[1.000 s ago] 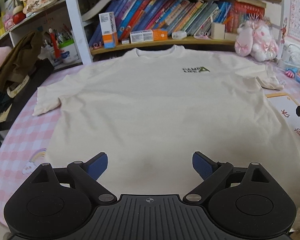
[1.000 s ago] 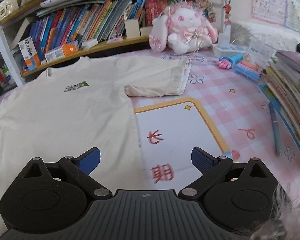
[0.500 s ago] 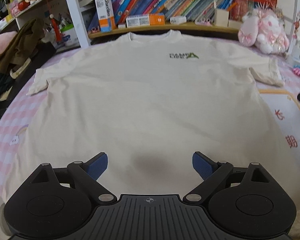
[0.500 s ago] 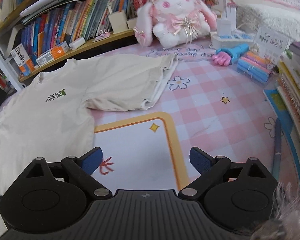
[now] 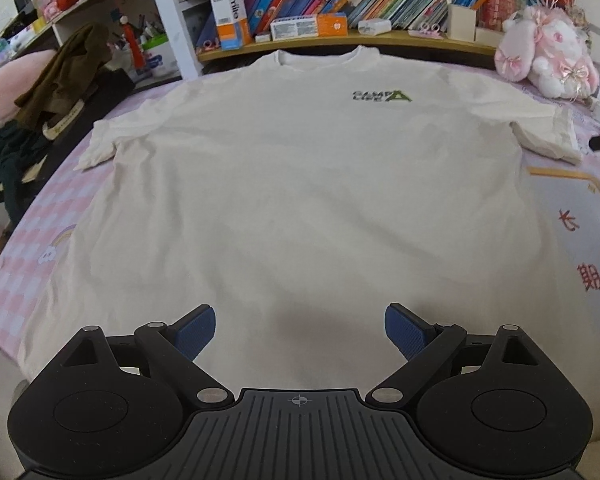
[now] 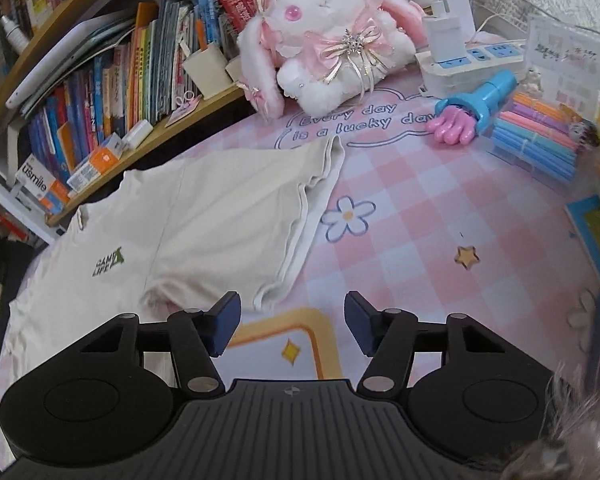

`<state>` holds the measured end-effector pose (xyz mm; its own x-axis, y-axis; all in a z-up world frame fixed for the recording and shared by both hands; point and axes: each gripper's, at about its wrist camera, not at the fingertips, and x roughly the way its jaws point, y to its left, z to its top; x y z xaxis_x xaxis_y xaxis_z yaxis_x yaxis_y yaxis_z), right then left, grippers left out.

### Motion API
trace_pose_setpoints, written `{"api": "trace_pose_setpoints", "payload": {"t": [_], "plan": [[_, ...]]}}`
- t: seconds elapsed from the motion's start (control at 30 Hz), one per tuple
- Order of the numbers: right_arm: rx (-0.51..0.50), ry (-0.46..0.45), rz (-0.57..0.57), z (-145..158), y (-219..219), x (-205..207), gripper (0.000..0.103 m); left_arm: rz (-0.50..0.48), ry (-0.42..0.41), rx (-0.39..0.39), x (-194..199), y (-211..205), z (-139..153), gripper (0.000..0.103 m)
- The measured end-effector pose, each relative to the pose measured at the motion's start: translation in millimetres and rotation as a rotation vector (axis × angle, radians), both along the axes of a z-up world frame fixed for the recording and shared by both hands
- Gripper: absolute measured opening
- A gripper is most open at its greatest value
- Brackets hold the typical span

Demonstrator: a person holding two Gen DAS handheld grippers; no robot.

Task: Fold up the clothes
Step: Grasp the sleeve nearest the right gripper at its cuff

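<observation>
both sets of jaws stand apart with nothing pinched between them. my left gripper (image 5: 300,330) has its blue pads spread wide above the lower part of the cream t-shirt (image 5: 300,184), with only cloth showing in the gap below, and i cannot tell whether the pads touch it. my right gripper (image 6: 292,326) has just been closing its jaws, so they stand about halfway in; the gap between them shows bare mat, with no fabric caught.

the t-shirt lies flat, front up, on the pink checked mat (image 5: 32,264), its collar pointing toward the bookshelf (image 5: 380,36) and its small green chest logo (image 5: 382,97) facing up. both short sleeves are spread out to the sides. in the right wrist view the nearer sleeve (image 6: 260,216) stretches toward the plush rabbit (image 6: 332,40), and its hemmed corner lies just ahead of my left pad (image 6: 224,324), close but apart from it.

the white panel with the orange border (image 6: 300,344) sits under my right jaws. further off on the mat lie a blue-handled toy with a pink hand (image 6: 476,114), a box of coloured pens (image 6: 540,140) and a white power strip (image 6: 468,64). a brown garment (image 5: 64,76) hangs at the left edge of the left view.
</observation>
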<state>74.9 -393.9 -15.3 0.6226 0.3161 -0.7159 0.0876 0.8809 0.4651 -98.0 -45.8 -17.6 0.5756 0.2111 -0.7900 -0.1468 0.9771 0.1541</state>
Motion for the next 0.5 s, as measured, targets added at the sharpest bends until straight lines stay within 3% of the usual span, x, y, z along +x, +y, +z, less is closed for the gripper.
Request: {"api": "trace_pose_setpoints", "payload": {"t": [0.33, 0.5], "plan": [[0.065, 0.020, -0.004, -16, -2, 36, 0.046, 0.064, 0.023, 0.029, -7, 5, 4, 0.094], [0.025, 0.003, -0.046, -21, -4, 55, 0.043, 0.057, 0.024, 0.051, -10, 0, 7, 0.094]]}}
